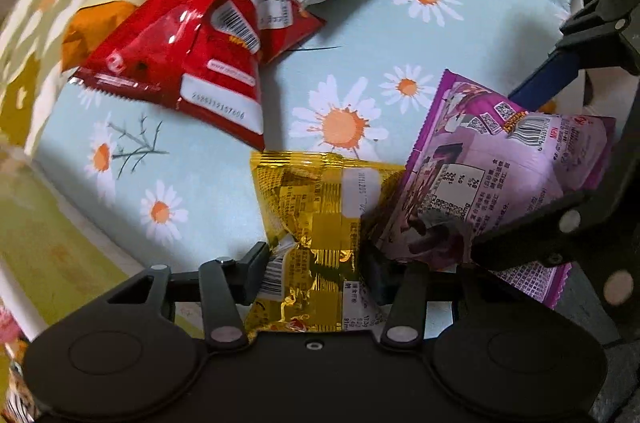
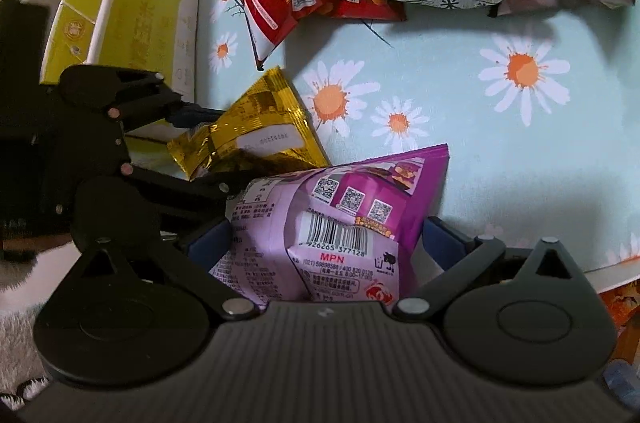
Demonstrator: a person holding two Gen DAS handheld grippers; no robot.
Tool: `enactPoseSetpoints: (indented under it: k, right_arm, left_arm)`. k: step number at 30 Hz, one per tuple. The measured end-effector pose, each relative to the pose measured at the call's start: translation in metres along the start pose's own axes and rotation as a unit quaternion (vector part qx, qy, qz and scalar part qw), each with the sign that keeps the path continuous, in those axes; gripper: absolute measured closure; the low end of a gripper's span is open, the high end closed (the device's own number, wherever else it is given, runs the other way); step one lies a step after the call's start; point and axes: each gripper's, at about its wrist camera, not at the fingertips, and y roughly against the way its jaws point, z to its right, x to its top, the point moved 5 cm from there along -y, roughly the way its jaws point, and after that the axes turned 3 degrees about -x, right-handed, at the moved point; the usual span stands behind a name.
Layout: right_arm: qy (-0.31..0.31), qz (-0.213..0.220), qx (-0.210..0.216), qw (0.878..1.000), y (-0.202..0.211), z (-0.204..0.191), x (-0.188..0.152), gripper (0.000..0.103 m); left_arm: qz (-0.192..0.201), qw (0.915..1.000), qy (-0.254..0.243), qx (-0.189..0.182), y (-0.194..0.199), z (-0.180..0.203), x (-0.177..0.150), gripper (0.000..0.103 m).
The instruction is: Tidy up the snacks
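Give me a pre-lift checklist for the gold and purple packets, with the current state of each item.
1. Left gripper pinching the gold packet: ok, its foil is crumpled between the pads.
2. Right gripper around the purple packet: ok, the bag sits between the blue pads and looks pressed.
3. Packets separated: not ok, the purple one leans against the gold one.
4. Red packet clear of both grips: ok, it lies apart on the daisy tablecloth.
5. Yellow box open to receive snacks: cannot tell.
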Motion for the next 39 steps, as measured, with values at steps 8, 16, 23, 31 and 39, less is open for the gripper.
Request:
enactPoseSetpoints:
  k: [8,16,23,31,39]
  right_arm:
    - [-0.092,-0.048,0.062,0.993,-0.026,0.02,0.004,0.0]
    - [-0.04,-0.017,0.031,0.999,-0.015,0.017,0.009,0.002]
    - [0.001,0.017,-0.003,1.0,0.006,0.028,0.011,0.013]
    - [0.046,0.057,-0.041,0.996,0.038,0.038,0.015,0.014]
    - [0.111,0.121,-0.059,0.985,0.09,0.025,0.02,0.014]
  left_arm:
    - [0.018,0.9989,0.04,0.012,0.001,0.008,-0.013,0.051]
    - [0.03,0.9962,0.08,0.013,0.003,0.008,-0.011,0.053]
    - [0.05,0.9922,0.113,0.01,0.009,0.014,-0.008,0.058]
    - [0.083,0.9859,0.143,0.025,0.028,0.03,0.002,0.058]
    - [0.15,0.9631,0.219,0.046,0.075,0.032,0.003,0.058]
